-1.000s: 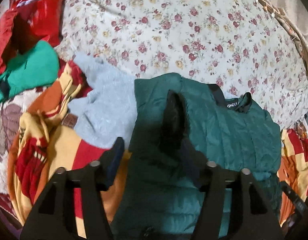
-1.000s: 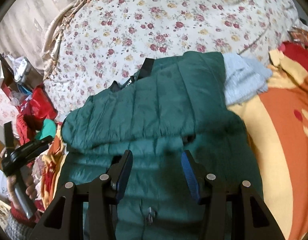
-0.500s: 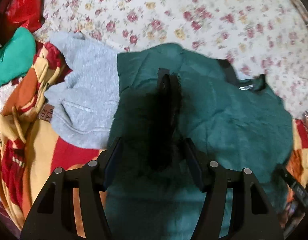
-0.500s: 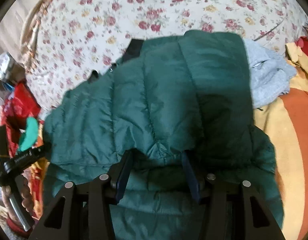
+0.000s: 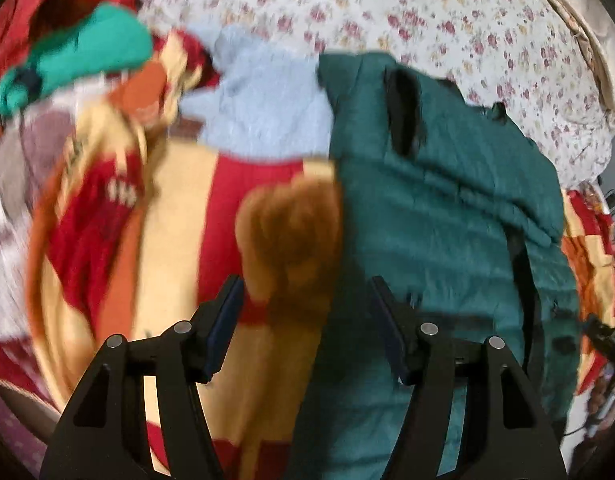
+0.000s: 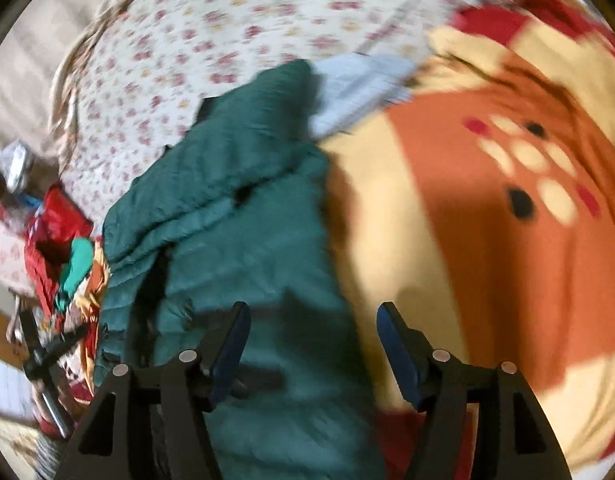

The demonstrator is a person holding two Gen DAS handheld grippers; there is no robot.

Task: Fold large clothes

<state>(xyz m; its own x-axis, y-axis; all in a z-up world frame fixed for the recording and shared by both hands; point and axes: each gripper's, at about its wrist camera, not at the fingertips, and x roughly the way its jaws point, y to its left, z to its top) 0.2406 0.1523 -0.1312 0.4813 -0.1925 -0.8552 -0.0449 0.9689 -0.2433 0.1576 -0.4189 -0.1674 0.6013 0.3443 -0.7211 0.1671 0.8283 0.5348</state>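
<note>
A dark green quilted jacket [image 5: 447, 216] lies folded lengthwise on the bed, its black-lined collar end far from me. It also shows in the right wrist view [image 6: 243, 208]. My left gripper [image 5: 303, 320] is open and empty, above the jacket's left edge where it meets the blanket. My right gripper [image 6: 313, 344] is open and empty, above the jacket's right edge. Both views are motion-blurred.
A red, orange and cream blanket [image 5: 175, 216] [image 6: 487, 220] lies under and beside the jacket. A light grey sweater [image 5: 263, 112] [image 6: 355, 84] lies past it. A teal garment [image 5: 87, 52] and red clothes sit at far left. A floral bedsheet [image 5: 447, 12] covers the far bed.
Both grippers have let go of the jacket, pulled back and swung apart, the left to the left edge, the right to the right edge. The jacket stays folded.
</note>
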